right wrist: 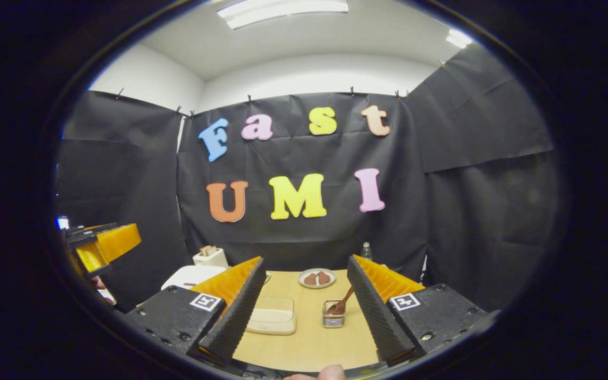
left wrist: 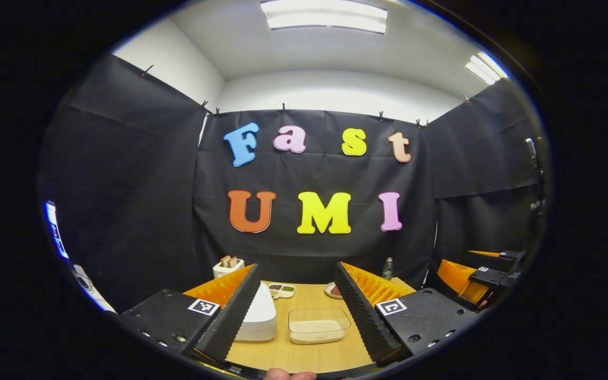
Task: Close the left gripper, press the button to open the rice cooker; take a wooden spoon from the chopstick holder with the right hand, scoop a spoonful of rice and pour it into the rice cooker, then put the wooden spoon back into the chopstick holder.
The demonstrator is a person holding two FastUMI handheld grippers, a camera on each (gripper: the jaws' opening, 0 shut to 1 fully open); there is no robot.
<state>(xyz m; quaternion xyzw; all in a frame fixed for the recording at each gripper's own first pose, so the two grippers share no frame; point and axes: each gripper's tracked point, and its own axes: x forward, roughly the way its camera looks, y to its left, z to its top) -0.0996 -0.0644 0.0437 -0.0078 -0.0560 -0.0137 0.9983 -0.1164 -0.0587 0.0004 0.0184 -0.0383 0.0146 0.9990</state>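
The white rice cooker [left wrist: 259,316] stands lid down on the wooden table [left wrist: 304,359], partly behind my left gripper's left finger; it also appears as the rice cooker [right wrist: 193,276]. My left gripper [left wrist: 296,272] hangs open above the table's near edge, holding nothing. A clear box of rice [left wrist: 319,325] lies between its fingers, farther off. My right gripper [right wrist: 305,261] is open too and holds nothing. Ahead of it stands the small chopstick holder [right wrist: 333,318] with the wooden spoon [right wrist: 344,302] leaning out of it, beside the rice box [right wrist: 272,315].
A plate of brown food [right wrist: 317,278], a bottle [right wrist: 366,250] and a toaster [right wrist: 210,257] line the back of the table. A small compartment dish [left wrist: 282,290] lies behind the cooker. The other gripper [left wrist: 467,266] hovers off to the right; its counterpart [right wrist: 106,243] shows at left.
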